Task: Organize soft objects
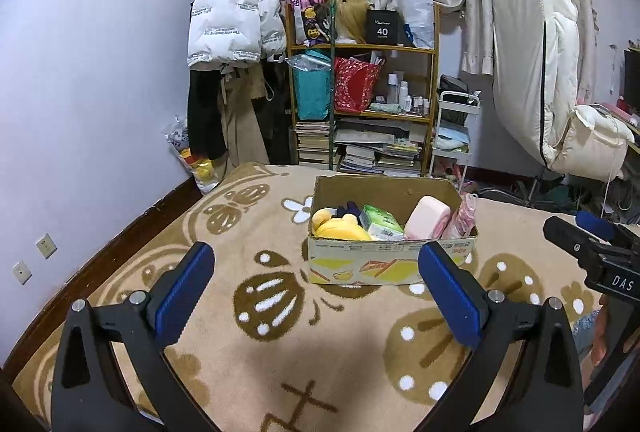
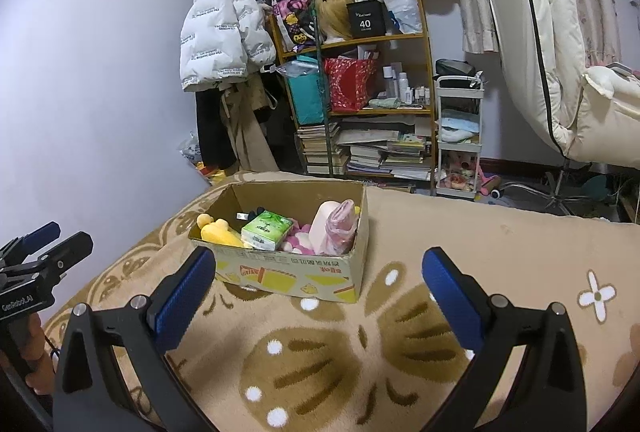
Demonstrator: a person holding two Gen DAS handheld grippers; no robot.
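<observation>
My left tongs (image 1: 316, 288) and right tongs (image 2: 318, 290) hung released and empty above the patterned blanket (image 1: 248, 364), just short of the box (image 2: 288, 272). Inside the box lay the soft objects: a yellow plush (image 1: 340, 228), a green tissue pack (image 2: 267, 230) and a pink pack (image 1: 426, 218).

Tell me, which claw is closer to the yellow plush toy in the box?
Left, but only slightly. The yellow plush toy sits at the box's left end. The left claw hangs open, straight before the box. The right claw hangs open too, further right, box off-centre left.
</observation>
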